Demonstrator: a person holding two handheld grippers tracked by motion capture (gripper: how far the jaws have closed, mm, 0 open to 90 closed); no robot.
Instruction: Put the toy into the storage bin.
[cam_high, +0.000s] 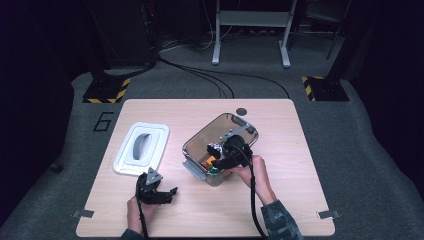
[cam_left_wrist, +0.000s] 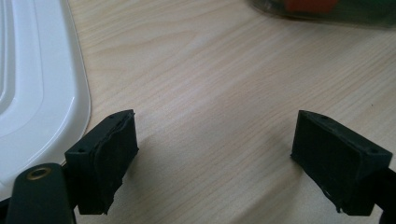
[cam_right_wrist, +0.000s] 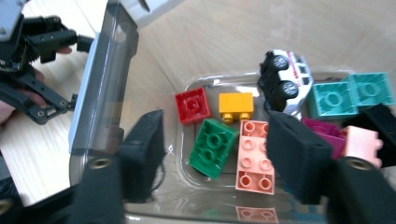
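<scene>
A clear tub (cam_high: 209, 131) sits at the table's middle with toys in it. In the right gripper view its floor holds a red brick (cam_right_wrist: 192, 105), a yellow brick (cam_right_wrist: 236, 106), a green brick (cam_right_wrist: 212, 147), a pale pink brick (cam_right_wrist: 254, 156), a teal brick (cam_right_wrist: 350, 93) and a white toy car (cam_right_wrist: 285, 81) lying on its side. My right gripper (cam_right_wrist: 215, 135) hangs inside the tub, open, its pads clear of the bricks below. My left gripper (cam_left_wrist: 215, 140) rests open on bare wood, with nothing between its fingers.
A white lid (cam_high: 125, 160) with a grey handle lies left of the tub, its edge (cam_left_wrist: 37, 84) just beside my left gripper (cam_high: 167, 195). A magenta brick (cam_right_wrist: 327, 133) lies behind the right jaw. Bare wood runs along the table's front edge.
</scene>
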